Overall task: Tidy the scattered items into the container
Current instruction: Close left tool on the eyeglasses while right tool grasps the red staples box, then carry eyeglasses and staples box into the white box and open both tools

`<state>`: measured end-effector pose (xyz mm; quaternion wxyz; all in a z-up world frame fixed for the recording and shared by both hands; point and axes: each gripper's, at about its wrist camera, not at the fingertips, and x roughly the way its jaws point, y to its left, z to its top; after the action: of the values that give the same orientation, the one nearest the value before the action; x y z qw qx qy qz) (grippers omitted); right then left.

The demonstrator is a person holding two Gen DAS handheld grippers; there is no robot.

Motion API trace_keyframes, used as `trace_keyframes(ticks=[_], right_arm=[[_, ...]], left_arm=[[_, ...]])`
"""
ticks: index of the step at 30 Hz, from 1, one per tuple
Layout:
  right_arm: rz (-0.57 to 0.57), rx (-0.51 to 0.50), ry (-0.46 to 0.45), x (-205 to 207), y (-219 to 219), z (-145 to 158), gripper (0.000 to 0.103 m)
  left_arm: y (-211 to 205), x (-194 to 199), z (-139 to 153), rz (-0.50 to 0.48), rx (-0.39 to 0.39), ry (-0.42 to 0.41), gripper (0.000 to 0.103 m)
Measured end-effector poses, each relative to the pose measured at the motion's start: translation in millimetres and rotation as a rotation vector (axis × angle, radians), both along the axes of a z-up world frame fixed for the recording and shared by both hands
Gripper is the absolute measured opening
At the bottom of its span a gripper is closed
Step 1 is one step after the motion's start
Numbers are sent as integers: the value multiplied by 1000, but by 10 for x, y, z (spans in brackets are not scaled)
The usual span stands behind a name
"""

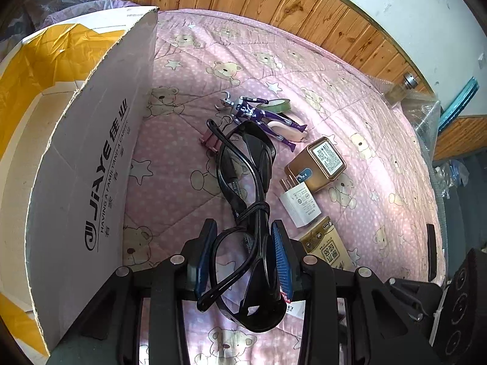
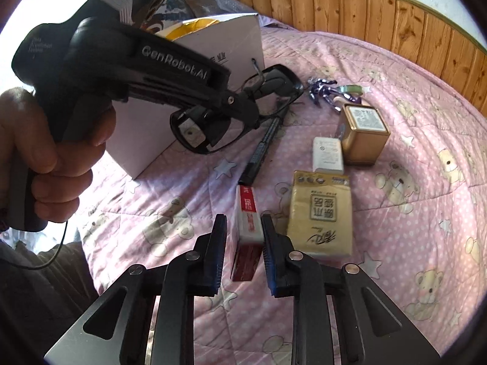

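Evidently the black safety glasses point(image 1: 243, 243) were the item in hand: the left gripper point(image 1: 243, 237) was clamped on them near the bridge, its blue pads point(image 1: 281, 258) pressing either side of the frame, and the right wrist view showed them lifted off the bedspread point(image 1: 380, 152), just in front of the white cardboard box point(image 1: 91, 167). They looked light and stiff but awkward, with smooth curved lenses that could slip and thin arms that could snag the box wall; the middle of the frame seemed the soundest place to hold. The right gripper point(image 2: 243, 237) stood parted around a red and white carton point(image 2: 248, 228) lying on the bedspread, its jaws not yet pressed against it. That carton looked light and rigid, best pinched across its narrow sides.

Further out lay a yellow tissue pack point(image 2: 319, 213), a white charger point(image 2: 327, 152), a gold tin point(image 2: 363, 133), a purple toy figure point(image 1: 261, 115), a roll of green tape point(image 1: 278, 103) and a pink binder clip point(image 1: 210, 141).

Only the left wrist view looked into the box, showing its yellow lining. Only the right wrist view showed the person's hand point(image 2: 45, 158) on the left handle, and a black bar-like object point(image 2: 261, 152) lying below the raised glasses.
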<state>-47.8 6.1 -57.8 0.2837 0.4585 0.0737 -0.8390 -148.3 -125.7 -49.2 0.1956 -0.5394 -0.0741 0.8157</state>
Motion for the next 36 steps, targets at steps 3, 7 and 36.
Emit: trace_keyframes(ticks=[3, 7, 36], right_arm=[[-28, -13, -14, -9, -65, -98, 16], [-77, -59, -25, 6, -46, -29, 15], [-289, -155, 56, 125, 40, 788, 15]], left_arm=[[-8, 2, -72, -5, 3, -1, 38], [-12, -14, 2, -5, 14, 10, 38], [-310, 619, 651, -30, 137, 130, 38]])
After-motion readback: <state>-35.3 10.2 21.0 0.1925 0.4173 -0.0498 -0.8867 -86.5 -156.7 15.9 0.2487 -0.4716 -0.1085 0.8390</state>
